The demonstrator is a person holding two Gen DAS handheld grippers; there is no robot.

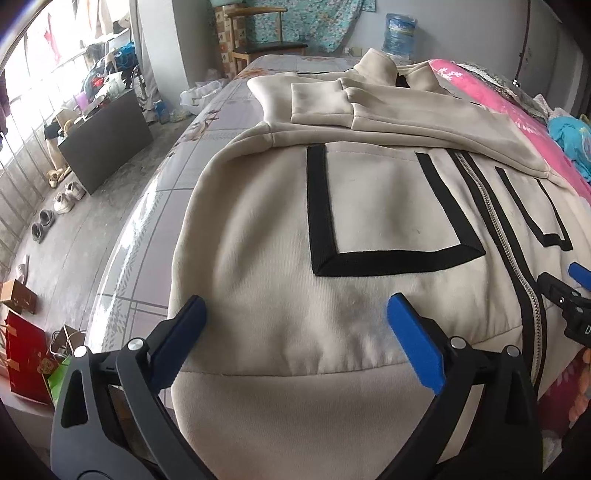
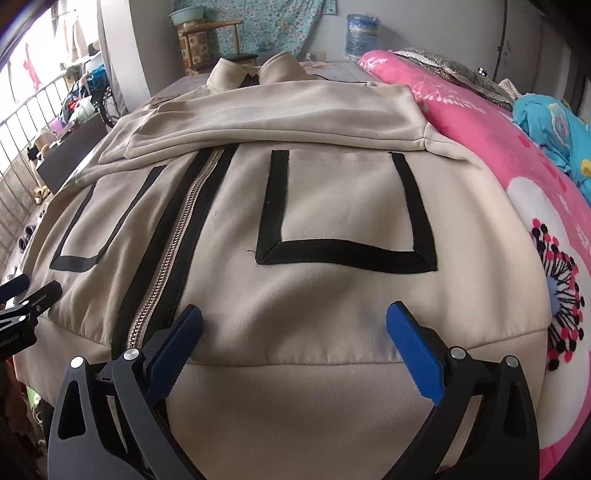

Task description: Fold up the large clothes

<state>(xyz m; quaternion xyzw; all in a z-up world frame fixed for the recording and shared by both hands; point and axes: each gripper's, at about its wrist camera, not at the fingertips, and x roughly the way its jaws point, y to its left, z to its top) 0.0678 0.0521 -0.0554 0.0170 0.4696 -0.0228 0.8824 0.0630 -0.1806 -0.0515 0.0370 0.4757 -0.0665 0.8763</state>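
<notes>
A cream zip-up jacket with black-trimmed pockets lies front up on the bed, both sleeves folded across its chest. My left gripper is open just above the jacket's hem band, left of the zipper. Nothing is between its blue pads. In the right wrist view the same jacket fills the frame. There my right gripper is open over the hem, right of the zipper, and holds nothing. Each gripper's tip shows at the edge of the other's view: the right one, the left one.
The bed's grey patterned sheet shows left of the jacket, and a pink floral quilt lies along its right side. Shoes, a dark cabinet and red boxes stand on the floor at the left. A chair and water jug are beyond the bed.
</notes>
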